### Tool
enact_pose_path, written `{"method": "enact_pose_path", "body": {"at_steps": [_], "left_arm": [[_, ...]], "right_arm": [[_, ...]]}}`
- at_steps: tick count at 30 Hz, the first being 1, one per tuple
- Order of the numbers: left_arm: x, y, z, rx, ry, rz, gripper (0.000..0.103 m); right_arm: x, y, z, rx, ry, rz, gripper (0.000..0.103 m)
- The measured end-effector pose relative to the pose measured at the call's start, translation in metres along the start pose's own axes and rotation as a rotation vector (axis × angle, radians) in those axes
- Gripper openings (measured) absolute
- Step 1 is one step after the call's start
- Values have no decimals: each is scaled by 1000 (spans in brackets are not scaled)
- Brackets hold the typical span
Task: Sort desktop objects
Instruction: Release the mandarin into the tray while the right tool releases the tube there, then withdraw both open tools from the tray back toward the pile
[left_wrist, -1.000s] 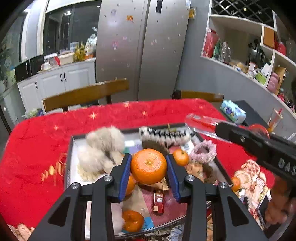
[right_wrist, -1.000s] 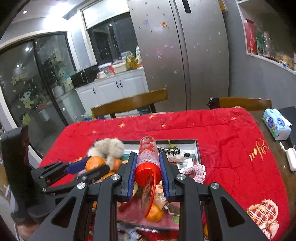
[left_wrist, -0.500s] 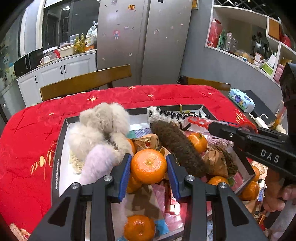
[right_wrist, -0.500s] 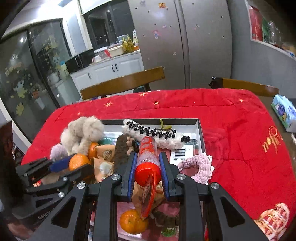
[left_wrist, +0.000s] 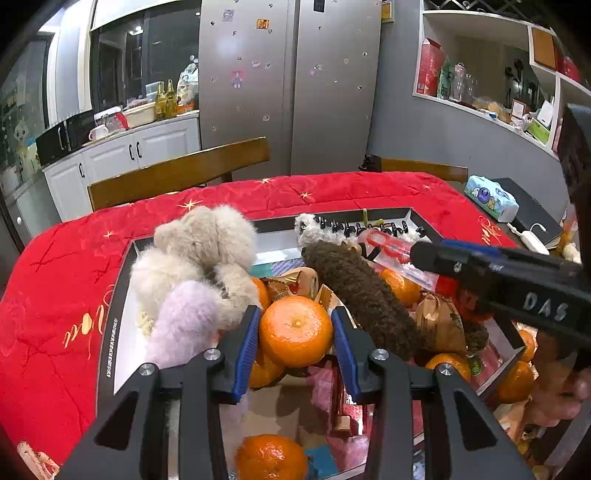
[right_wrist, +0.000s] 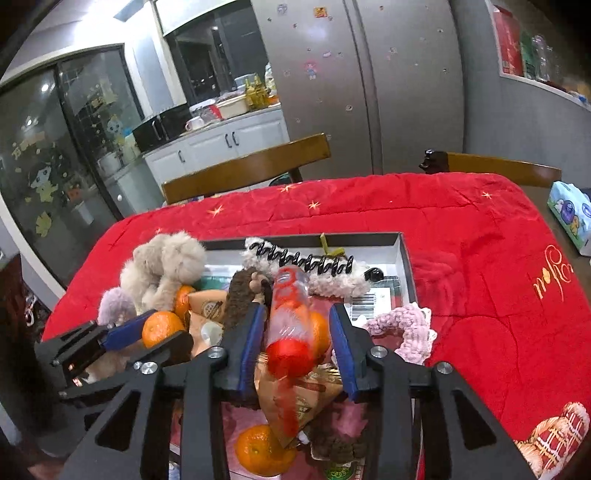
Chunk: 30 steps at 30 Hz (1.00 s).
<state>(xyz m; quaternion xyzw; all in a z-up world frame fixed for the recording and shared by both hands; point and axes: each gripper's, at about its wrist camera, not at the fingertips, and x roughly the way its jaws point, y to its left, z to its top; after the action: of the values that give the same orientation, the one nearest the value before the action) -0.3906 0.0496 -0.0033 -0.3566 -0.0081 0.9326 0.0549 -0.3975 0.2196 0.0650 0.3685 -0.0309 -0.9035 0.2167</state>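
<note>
Left tool (left_wrist: 295, 328) gripping tangerine (left_wrist: 295, 330), right tool (right_wrist: 297, 330) wide around blurred, seemingly loose bottle (right_wrist: 290, 321)

Your right gripper (right_wrist: 297, 334) let go: its blue pads (right_wrist: 341, 347), tight on the bottle (right_wrist: 290, 321) a second ago, spread wide, and the bottle blurred between them, its red cap end loose of both. You brought both grippers in lower and closer over the tray (left_wrist: 122, 291); the beige plush (left_wrist: 201, 243) and brown plush (left_wrist: 364, 299) grew large in the left view. Your right gripper (left_wrist: 498, 273) swung lower across the tray's right side there.
</note>
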Motion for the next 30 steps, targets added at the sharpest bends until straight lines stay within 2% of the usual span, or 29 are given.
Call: {"method": "enact_pose_path", "body": {"at_steps": [1, 5, 6, 7, 8, 9, 10, 15, 21, 30], "left_arm": [[0, 0, 0, 2, 2, -4, 46], [0, -5, 0, 21, 7, -11, 60], [0, -6, 0, 27, 8, -13, 69], [1, -8, -1, 35, 11, -8, 84], [1, -10, -1, 44, 13, -1, 92], [1, -12, -2, 55, 11, -2, 102], [1, -14, -2, 61, 8, -3, 103], [-5, -16, -1, 65, -7, 9, 103], [-24, -16, 7, 66, -33, 31, 103], [-90, -2, 31, 5, -158, 95, 103]], "right_arm": [[-2, 0, 1, 0, -7, -2, 55], [-7, -3, 4, 15, -32, -11, 65], [-7, -5, 4, 21, -34, -13, 73], [-8, -6, 5, 27, -40, -10, 77], [-9, -7, 6, 34, -47, -3, 78], [-11, -8, 7, 38, -50, 3, 85], [-12, -9, 9, 42, -53, 7, 95], [-25, -11, 15, 49, -97, 3, 103], [-45, -2, 21, 20, -138, 3, 103], [-113, 23, 31, 3, -258, 29, 103]]}}
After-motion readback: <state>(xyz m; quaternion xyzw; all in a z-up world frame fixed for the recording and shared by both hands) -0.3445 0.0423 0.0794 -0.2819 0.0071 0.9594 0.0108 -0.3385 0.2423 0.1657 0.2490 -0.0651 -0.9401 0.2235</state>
